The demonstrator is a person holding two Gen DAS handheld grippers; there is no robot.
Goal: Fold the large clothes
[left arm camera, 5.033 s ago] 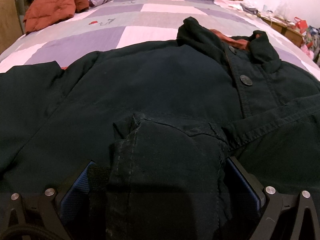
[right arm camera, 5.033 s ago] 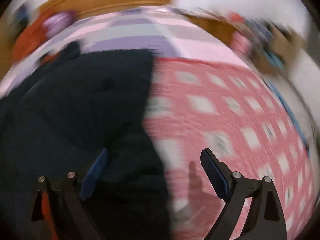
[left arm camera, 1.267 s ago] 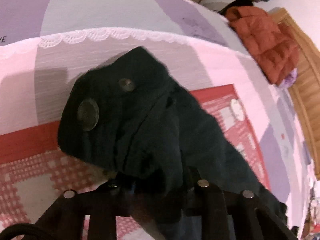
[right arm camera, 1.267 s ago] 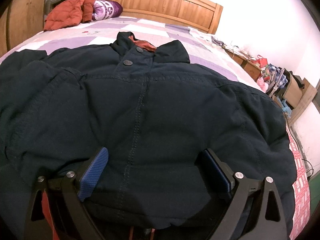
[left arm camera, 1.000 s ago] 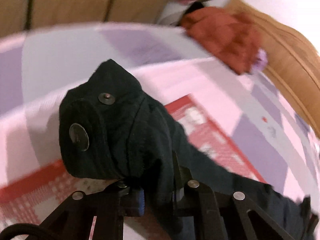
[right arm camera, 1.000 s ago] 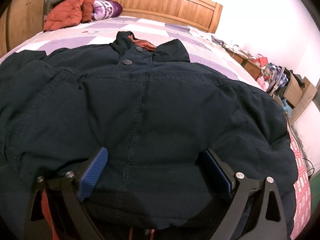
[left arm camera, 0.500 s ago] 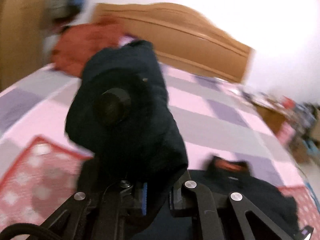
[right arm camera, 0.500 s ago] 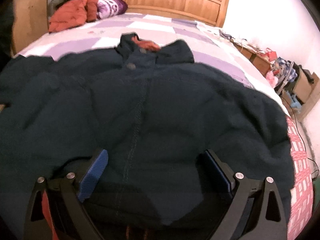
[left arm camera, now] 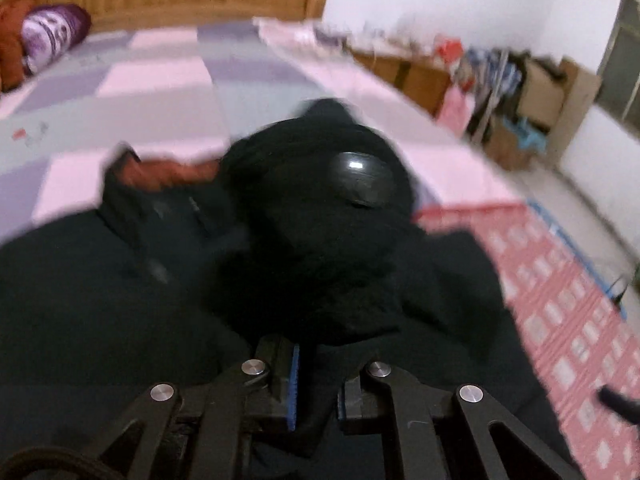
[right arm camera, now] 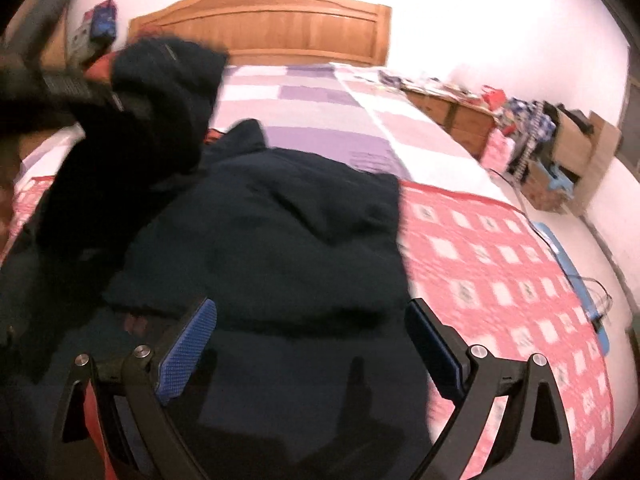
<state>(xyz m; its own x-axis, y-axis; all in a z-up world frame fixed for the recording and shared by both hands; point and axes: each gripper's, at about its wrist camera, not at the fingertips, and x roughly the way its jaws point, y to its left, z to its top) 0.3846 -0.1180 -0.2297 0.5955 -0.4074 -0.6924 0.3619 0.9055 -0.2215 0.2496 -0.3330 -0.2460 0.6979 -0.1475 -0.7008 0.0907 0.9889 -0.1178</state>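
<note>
Left tool (left arm camera: 314, 386) pinching the cuffed sleeve end (left arm camera: 320, 216), raised over the dark jacket (right arm camera: 280, 232) spread lengthwise on the bed (right arm camera: 320, 108), collar far. Right tool (right arm camera: 310, 354) spread, empty, over the near hem; sleeve up at its far left.

**Bed with 2 covers and a dark jacket**

The bed (right arm camera: 304, 92) has a wooden headboard (right arm camera: 276, 20) and a checked sheet in pink, purple and grey (left arm camera: 160, 80). A red and white patterned blanket (right arm camera: 500, 264) covers its near part. A dark jacket (right arm camera: 280, 220) lies spread across both covers, its collar toward the headboard. By the headboard, at the left, rest a purple patterned pillow (left arm camera: 52, 34) and an orange-red garment (left arm camera: 10, 44).
</note>
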